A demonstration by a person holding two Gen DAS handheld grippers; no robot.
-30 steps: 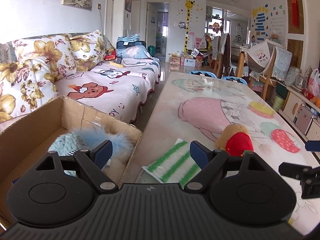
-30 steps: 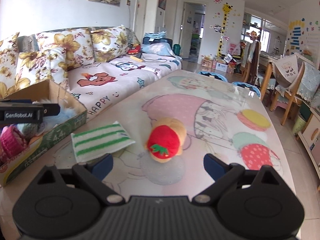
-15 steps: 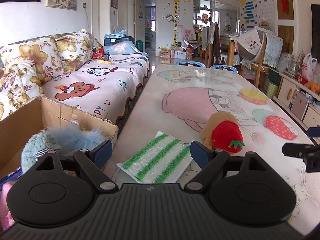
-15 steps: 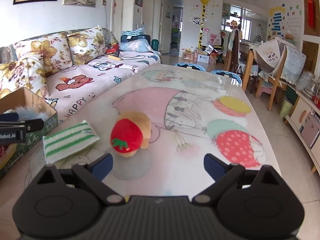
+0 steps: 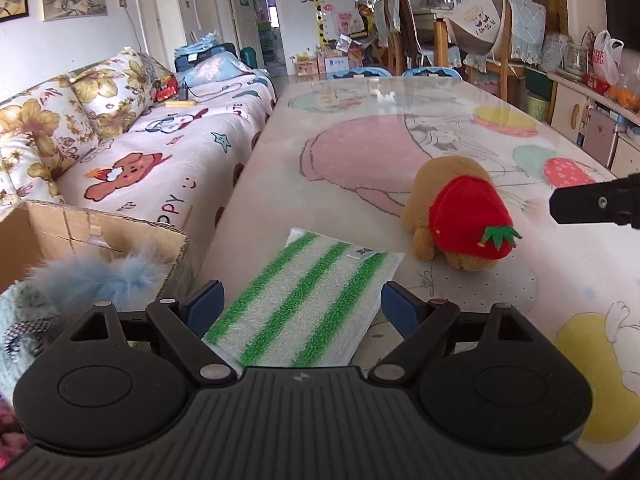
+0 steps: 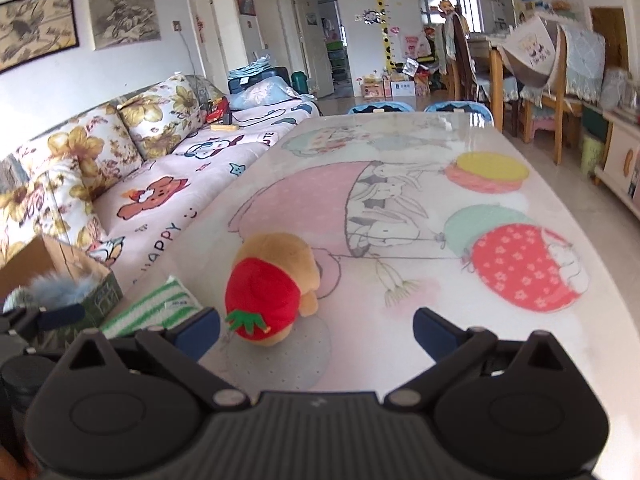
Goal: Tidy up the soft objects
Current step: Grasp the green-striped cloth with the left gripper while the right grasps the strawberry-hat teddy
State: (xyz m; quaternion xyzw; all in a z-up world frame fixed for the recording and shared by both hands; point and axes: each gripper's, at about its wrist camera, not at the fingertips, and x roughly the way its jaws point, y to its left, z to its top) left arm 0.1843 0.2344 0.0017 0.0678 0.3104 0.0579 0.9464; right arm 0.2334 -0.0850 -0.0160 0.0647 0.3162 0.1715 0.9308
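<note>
A green-and-white striped cloth (image 5: 308, 304) lies flat on the table, between the spread fingers of my open left gripper (image 5: 302, 306). It also shows in the right wrist view (image 6: 154, 312). A tan plush toy with a red strawberry hat (image 5: 460, 216) sits on the table to the right of the cloth. In the right wrist view the plush (image 6: 270, 284) lies just ahead of my open, empty right gripper (image 6: 316, 326), nearer its left finger. A cardboard box (image 5: 100, 236) at the table's left edge holds a fluffy blue item (image 5: 100, 276) and other soft things.
The table (image 6: 400, 200) has a glossy cartoon-print cover. A sofa with floral cushions (image 5: 120, 140) runs along the left. Two blue stools (image 6: 416, 108) stand at the table's far end. Wooden chairs and cabinets (image 5: 500, 60) stand at the right. My right gripper's finger (image 5: 592, 204) shows in the left wrist view.
My left gripper has moved right from over the box to the striped cloth, which now lies between its fingers. My right gripper has come closer to the plush toy.
</note>
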